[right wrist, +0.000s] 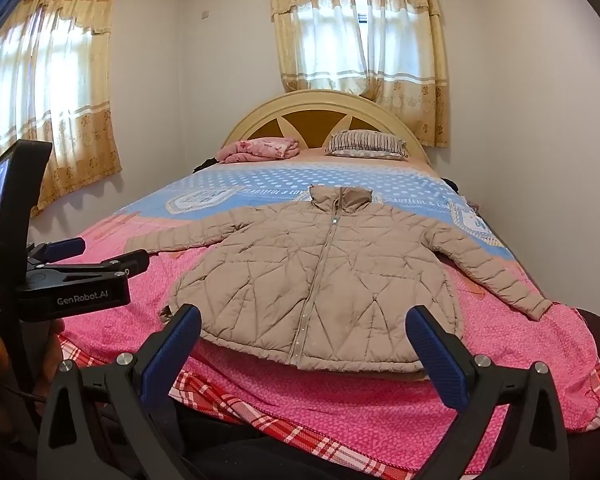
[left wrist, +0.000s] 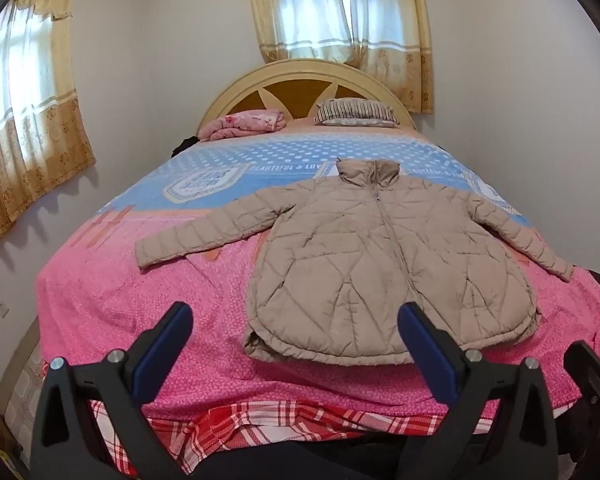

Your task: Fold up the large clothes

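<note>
A beige quilted jacket (left wrist: 364, 256) (right wrist: 324, 276) lies flat on the bed, zipped, collar toward the headboard, both sleeves spread out to the sides. My left gripper (left wrist: 296, 316) hangs open above the foot of the bed, short of the jacket's hem and a little left of it, nothing between its blue pads. My right gripper (right wrist: 304, 320) is open too, in front of the hem's middle, holding nothing. In the right wrist view the left gripper (right wrist: 112, 254) shows from the side at the left edge.
The bed (left wrist: 120, 320) has a pink and blue cover with a red plaid sheet (left wrist: 260, 420) at the foot. A folded pink blanket (left wrist: 244, 124) and a striped pillow (left wrist: 356, 112) lie by the headboard. Curtained windows and walls stand close on both sides.
</note>
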Available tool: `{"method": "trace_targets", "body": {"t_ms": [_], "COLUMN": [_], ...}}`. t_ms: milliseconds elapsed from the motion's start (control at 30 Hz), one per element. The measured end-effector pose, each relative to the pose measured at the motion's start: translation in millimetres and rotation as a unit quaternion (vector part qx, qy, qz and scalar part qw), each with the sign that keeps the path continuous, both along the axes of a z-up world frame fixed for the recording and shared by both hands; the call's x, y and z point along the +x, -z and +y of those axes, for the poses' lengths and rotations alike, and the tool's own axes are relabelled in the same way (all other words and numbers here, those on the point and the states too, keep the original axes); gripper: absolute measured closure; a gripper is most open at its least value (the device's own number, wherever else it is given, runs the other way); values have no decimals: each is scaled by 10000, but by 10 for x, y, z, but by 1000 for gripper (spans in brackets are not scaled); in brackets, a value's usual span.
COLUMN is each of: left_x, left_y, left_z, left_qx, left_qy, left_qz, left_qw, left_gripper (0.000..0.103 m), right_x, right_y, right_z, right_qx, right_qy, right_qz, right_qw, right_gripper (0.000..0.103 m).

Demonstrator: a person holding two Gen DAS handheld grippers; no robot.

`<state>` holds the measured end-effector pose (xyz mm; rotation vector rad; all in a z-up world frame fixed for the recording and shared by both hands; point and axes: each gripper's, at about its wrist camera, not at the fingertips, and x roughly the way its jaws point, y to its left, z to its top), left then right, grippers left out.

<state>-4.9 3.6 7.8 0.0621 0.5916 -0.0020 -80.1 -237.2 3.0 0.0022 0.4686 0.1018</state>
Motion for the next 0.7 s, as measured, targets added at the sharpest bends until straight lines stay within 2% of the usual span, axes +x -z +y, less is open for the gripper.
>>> {"method": "trace_targets", "body": {"t_ms": [700], "left_x": [6], "left_y": [-38], "left_z": [44], "left_qx": [-23], "left_qy": [-40], "left_qz": [-58], "left_qw": [10000], "left_gripper": [0], "right_x": [-33], "right_y": [-27], "right_z": [14], "right_qx": [-19], "right_qy": [31], "right_qz": [-39], "right_qw": [10000], "right_gripper": [1]}}
